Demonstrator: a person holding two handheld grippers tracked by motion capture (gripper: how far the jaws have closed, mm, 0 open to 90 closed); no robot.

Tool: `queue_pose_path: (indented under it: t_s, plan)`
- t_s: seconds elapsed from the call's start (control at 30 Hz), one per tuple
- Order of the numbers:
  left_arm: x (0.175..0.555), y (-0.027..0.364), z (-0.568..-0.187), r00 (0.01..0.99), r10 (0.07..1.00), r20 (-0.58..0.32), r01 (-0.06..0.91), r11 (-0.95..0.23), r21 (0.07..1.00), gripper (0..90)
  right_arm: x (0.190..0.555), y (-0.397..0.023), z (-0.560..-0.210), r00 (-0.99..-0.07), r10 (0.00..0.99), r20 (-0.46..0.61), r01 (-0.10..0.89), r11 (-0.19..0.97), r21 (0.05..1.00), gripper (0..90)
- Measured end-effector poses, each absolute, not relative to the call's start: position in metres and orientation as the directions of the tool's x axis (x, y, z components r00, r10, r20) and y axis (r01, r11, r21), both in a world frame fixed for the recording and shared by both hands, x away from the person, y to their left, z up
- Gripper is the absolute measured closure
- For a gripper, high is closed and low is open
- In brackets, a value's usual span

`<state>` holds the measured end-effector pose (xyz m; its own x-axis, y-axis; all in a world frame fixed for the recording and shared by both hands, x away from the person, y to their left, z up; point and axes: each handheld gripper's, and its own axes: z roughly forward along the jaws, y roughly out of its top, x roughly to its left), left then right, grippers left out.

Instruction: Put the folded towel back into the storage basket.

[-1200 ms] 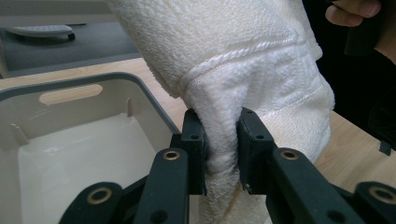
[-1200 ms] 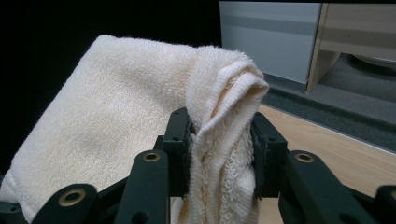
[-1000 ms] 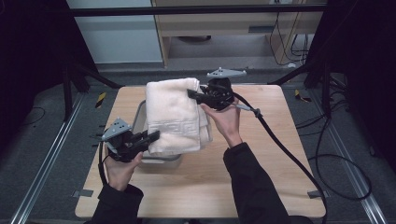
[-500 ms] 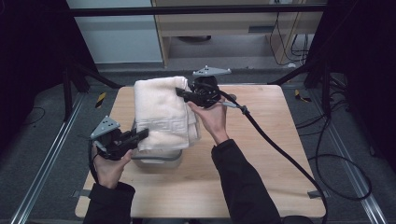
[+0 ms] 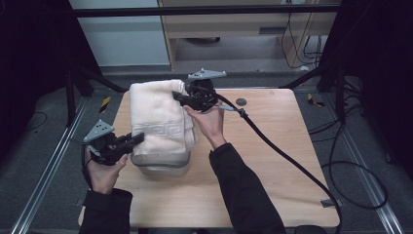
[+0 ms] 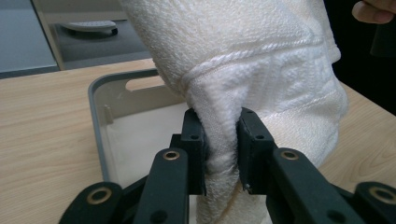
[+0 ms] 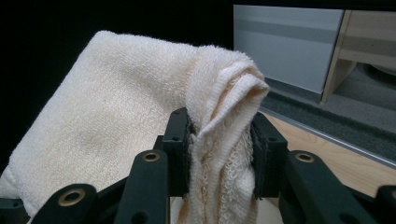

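From the high view, the left tool [image 5: 130, 140] and the right tool [image 5: 178, 96] hold a folded cream towel [image 5: 158, 117] up over a grey bin [image 5: 160, 165] on the desk [image 5: 272, 161]. In the left gripper view, the left tool's jaws pinch the towel's bottom edge above the open bin [image 6: 100, 121], so I think the towel is partly out; I cannot tell what else is inside. In the right gripper view, the right tool's jaws pinch a bunched corner, and the towel's far end is hidden.

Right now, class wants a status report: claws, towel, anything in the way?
Left claw shut on towel. Right claw shut on towel. Towel held above grey bin. Nothing in the way.
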<state>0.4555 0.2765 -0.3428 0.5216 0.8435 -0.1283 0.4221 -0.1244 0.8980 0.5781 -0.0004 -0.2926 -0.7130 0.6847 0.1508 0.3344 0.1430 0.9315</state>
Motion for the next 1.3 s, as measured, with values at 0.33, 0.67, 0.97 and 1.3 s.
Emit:
queue_pose_path:
  t_s: [0.33, 0.67, 0.97, 1.3]
  plan:
    - [0.465, 0.284, -0.355, 0.5, 0.858, -0.117, 0.447, -0.14, 0.883, 74.3, 0.589, 0.014, -0.307, -0.706, 0.69, 0.161, 0.358, 0.151, 0.921, 64.4]
    - [0.474, 0.288, -0.366, 0.485, 0.867, -0.113, 0.481, -0.157, 0.863, 74.3, 0.598, 0.022, -0.324, -0.694, 0.701, 0.162, 0.381, 0.167, 0.909, 64.3]
    - [0.481, 0.29, -0.379, 0.47, 0.877, -0.104, 0.523, -0.181, 0.833, 74.3, 0.604, 0.03, -0.343, -0.683, 0.713, 0.156, 0.408, 0.196, 0.892, 64.1]
    - [0.487, 0.289, -0.39, 0.464, 0.881, -0.094, 0.552, -0.204, 0.808, 74.3, 0.608, 0.033, -0.362, -0.672, 0.725, 0.153, 0.428, 0.211, 0.879, 63.7]
